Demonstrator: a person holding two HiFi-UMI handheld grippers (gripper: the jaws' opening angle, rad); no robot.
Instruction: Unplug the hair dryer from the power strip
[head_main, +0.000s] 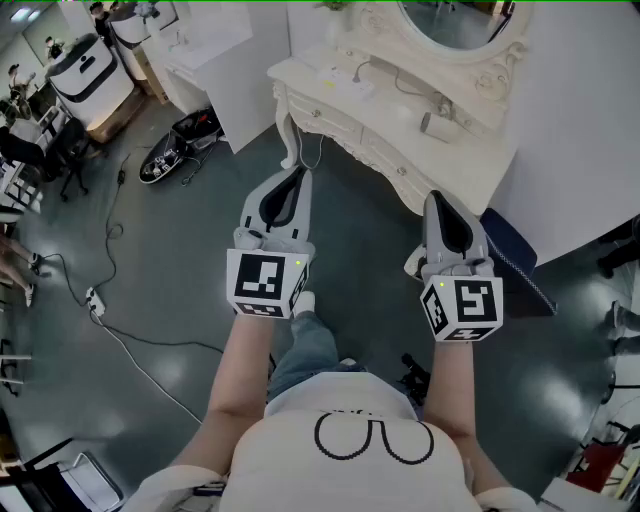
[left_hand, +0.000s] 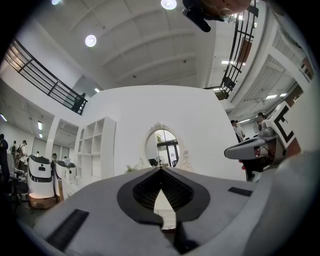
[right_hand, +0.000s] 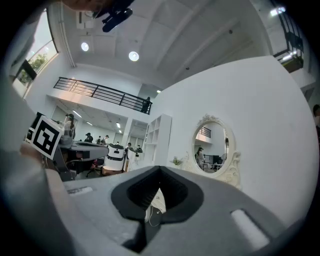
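My head camera looks steeply down over my left gripper (head_main: 297, 172) and right gripper (head_main: 437, 197) to the dressing table (head_main: 330, 120); both gripper cameras face level, sharing its distant oval mirror (left_hand: 162, 147)

Mirror (head_main: 452, 25): cut off by upper edge. Grey object (head_main: 437, 124) on tabletop (head_main: 392, 120): too small to identify; cord (head_main: 408, 86) ends indistinct.

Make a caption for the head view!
Left hand-held gripper and right hand-held gripper, both shut, face a white dressing table.
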